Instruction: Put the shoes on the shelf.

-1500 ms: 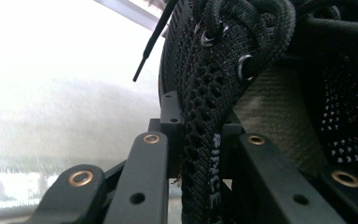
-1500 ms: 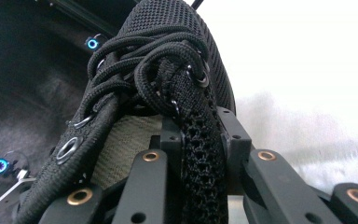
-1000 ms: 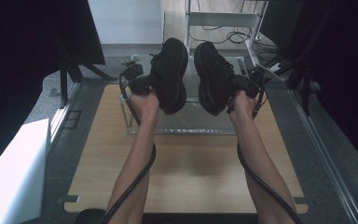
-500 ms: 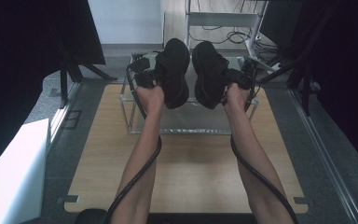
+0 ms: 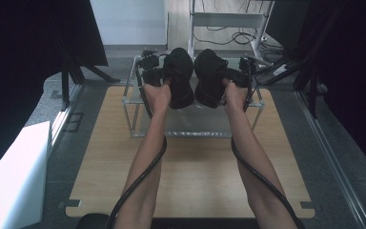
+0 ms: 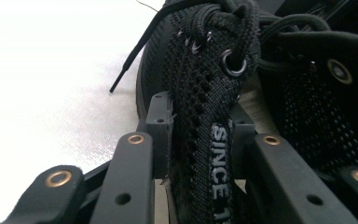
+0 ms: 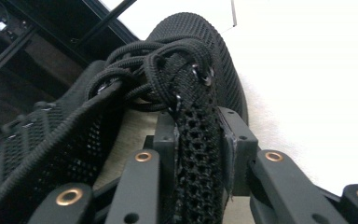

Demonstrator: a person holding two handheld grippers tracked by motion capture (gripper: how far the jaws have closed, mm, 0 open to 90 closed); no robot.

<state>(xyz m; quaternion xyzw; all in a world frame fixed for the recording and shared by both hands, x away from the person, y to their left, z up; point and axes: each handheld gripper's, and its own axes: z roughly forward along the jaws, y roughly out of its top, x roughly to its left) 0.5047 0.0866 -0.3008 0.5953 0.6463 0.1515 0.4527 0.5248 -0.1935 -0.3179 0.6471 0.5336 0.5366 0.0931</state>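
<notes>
On clear rack (image 5: 133, 112), black mesh shoes (image 5: 180, 81), laced

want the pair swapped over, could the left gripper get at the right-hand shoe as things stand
Probably not: the left gripper has the left shoe's mesh side between its jaws, so it must let go first. The right shoe sits close beside.

Clear rack (image 5: 138, 102) — two black shoes (image 5: 180, 78)

Only readable txt: white "SINCE 1…" running down the heel strip of the black mesh shoe (image 6: 223, 154), left gripper view; rest cut off at the bottom edge. No other labels, nos. or signs legible.
</notes>
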